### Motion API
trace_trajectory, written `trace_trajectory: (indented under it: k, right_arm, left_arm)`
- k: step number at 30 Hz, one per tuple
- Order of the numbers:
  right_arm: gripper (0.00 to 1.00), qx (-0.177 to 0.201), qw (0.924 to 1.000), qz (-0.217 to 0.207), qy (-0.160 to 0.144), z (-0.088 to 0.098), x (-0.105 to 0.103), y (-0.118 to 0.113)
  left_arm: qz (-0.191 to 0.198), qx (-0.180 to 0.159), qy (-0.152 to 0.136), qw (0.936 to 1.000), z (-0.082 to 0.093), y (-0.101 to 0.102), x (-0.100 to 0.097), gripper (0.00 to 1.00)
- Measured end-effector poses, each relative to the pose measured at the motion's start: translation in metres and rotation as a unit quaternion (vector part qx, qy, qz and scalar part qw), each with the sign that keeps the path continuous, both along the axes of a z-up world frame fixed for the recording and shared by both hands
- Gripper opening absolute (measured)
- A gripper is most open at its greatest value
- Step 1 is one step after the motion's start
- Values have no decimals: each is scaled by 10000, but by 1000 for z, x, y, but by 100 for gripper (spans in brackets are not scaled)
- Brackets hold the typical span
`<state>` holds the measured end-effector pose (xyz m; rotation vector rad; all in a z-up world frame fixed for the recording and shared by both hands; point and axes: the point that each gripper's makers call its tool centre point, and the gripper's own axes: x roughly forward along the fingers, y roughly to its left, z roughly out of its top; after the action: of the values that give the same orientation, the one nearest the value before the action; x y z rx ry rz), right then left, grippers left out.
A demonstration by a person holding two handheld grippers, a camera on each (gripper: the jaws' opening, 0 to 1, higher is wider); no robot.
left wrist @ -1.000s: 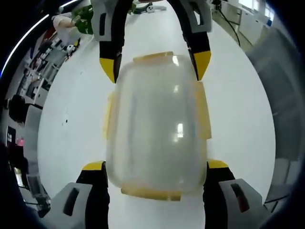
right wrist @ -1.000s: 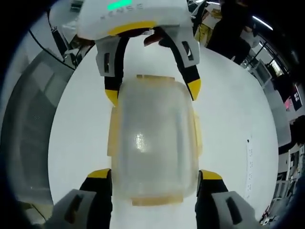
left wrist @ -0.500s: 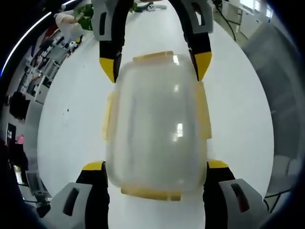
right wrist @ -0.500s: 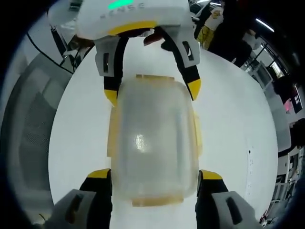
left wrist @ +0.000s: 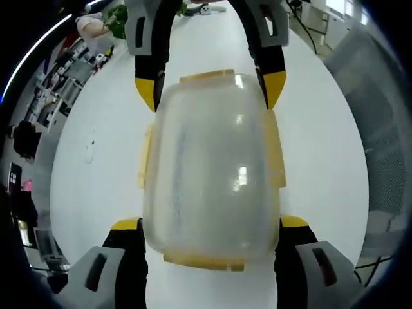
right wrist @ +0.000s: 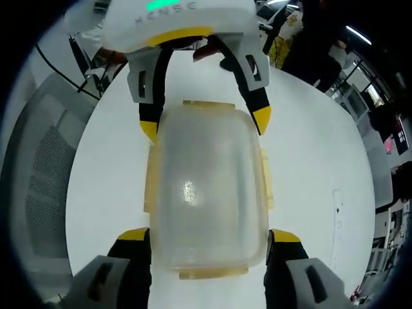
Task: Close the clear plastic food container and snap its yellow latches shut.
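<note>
We hold the clear container [left wrist: 209, 167] from opposite ends — both jaws clamped on it. Lid on; its yellow latches [left wrist: 275, 149] look folded down, so little seems left.

One container [left wrist: 209, 174]; four yellow latches [left wrist: 205, 261]; two claws [left wrist: 209, 226].

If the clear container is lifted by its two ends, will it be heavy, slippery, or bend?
The container looks empty, so probably light. Its smooth, glossy walls may slip between the left tool and right tool. The thin plastic may flex a little when squeezed.
</note>
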<state>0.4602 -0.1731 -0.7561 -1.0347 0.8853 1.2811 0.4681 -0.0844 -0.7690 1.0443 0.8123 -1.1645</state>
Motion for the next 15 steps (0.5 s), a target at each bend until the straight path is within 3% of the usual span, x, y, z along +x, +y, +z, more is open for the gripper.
trace_trajectory:
  k: [15]
  right_arm:
    - [72, 69, 9999, -66, -37, 0, 14, 8]
  left_arm:
    - [-21, 7, -4, 10000, 0, 7, 16, 80]
